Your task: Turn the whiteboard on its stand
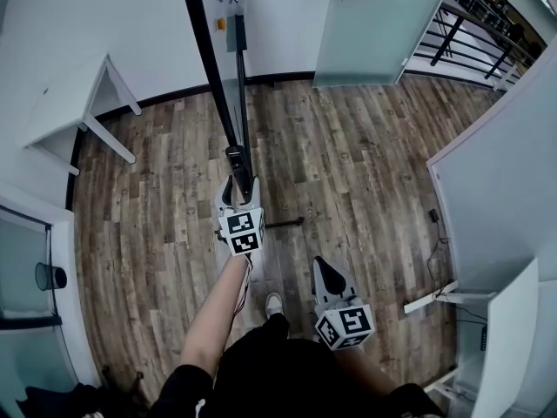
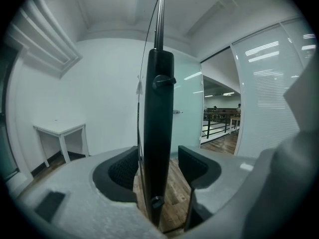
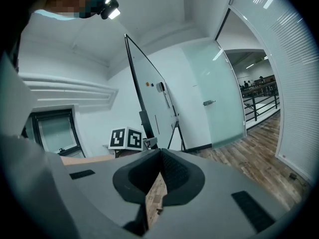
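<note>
While its jaws stand wide apart, the left gripper (image 1: 240,185) straddles the black upright of the stand (image 2: 158,133). The post rises between the two pads with a clear gap on its right side (nothing is clamped). A knob (image 2: 164,80) sits on the post, and above it the whiteboard (image 1: 209,50) shows edge-on as a thin dark line running up and away from the gripper. The right gripper (image 3: 159,156) hangs lower and to the right, well apart from the board, its jaws closed together on nothing. From there the board's white face leans off to the left. Wooden floor (image 1: 348,172) lies beneath, with a white table (image 1: 78,103) by the left wall and a frosted glass door (image 1: 374,24) beyond
</note>
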`<state>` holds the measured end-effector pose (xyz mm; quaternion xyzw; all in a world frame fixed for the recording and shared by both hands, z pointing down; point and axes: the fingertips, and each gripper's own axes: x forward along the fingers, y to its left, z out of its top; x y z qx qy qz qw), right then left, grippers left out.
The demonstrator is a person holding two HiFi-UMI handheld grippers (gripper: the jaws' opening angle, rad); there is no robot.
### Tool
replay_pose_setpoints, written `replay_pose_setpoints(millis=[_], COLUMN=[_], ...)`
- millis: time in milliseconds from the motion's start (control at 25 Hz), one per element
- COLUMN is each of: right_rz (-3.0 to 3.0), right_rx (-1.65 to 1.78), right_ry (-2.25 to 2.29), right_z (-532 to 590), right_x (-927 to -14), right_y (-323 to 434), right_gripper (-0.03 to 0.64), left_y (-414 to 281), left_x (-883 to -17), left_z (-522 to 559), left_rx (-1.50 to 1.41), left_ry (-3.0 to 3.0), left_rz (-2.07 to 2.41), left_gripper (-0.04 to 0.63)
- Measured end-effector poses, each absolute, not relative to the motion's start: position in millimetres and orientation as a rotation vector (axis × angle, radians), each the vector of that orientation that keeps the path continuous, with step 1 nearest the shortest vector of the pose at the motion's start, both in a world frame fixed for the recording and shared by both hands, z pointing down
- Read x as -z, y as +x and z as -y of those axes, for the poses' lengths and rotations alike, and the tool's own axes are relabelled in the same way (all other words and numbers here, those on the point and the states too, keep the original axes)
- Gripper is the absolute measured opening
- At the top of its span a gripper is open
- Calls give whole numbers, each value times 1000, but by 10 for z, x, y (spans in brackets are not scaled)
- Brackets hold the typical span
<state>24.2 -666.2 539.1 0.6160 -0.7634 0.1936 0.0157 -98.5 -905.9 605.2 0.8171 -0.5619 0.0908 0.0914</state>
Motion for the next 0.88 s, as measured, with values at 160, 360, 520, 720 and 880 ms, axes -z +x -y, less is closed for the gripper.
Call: replay_pose_setpoints(millis=[160, 360, 520, 720, 880], right_rz=[2363, 2351, 2335, 2322, 2309], right_rx=[-607, -607, -607, -604, -597], right_ry=[1922, 1936, 1945, 1959, 1968], right_z=[6687, 6699, 6683, 6671, 6655], right_x=[-5426, -5425, -5452, -5460, -5471], right_y=[289, 327, 372, 418, 469], right_gripper=[12, 12, 12, 12, 12], left_y=[-964, -956, -936, -872, -872], left_x=[-6127, -6181, -6231, -6222, -6201], left_z=[9213, 9340, 9415, 9406, 9399], left_rx=[-318, -330, -331, -306, -297], left_ry=[2423, 2418, 2421, 2449, 2466], left_rz=[1682, 1688, 1681, 1652, 1658], left_gripper=[247, 247, 247, 184, 184])
